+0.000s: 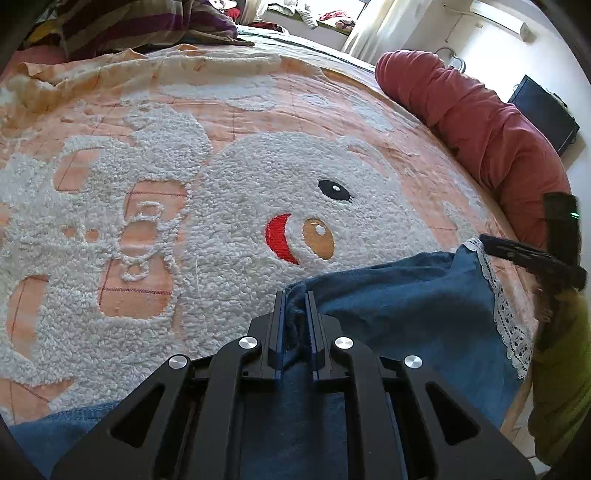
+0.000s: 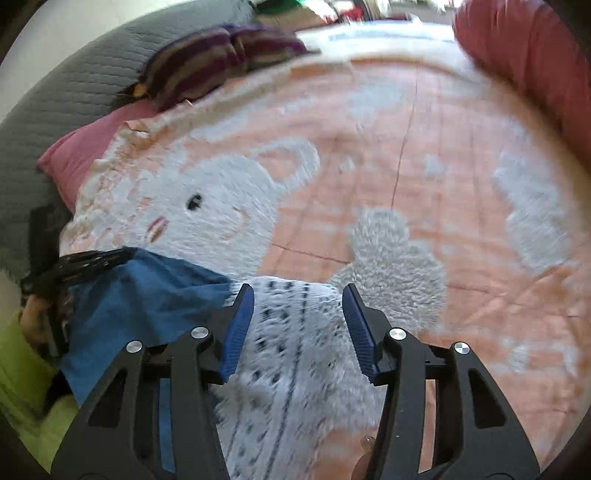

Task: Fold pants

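Note:
The pants point(image 1: 402, 306) are blue denim with a white lace hem point(image 1: 506, 314). They lie on a peach blanket with a fluffy white bear point(image 1: 258, 192). My left gripper point(image 1: 295, 295) is shut on a bunched fold of the denim. In the right wrist view the pants point(image 2: 147, 295) show at the lower left, with the lace hem point(image 2: 291, 332) under and between my fingers. My right gripper point(image 2: 298, 291) is open and holds nothing; the view is blurred. The right gripper also shows in the left wrist view point(image 1: 535, 262) at the far corner of the cloth.
A red bolster point(image 1: 480, 122) lies along the bed's right side. A striped purple blanket point(image 1: 147, 26) and a pink pillow point(image 2: 81, 147) lie at the head. A grey quilted headboard point(image 2: 55, 99) stands at the left. The person's green sleeve point(image 1: 561, 369) is at the right edge.

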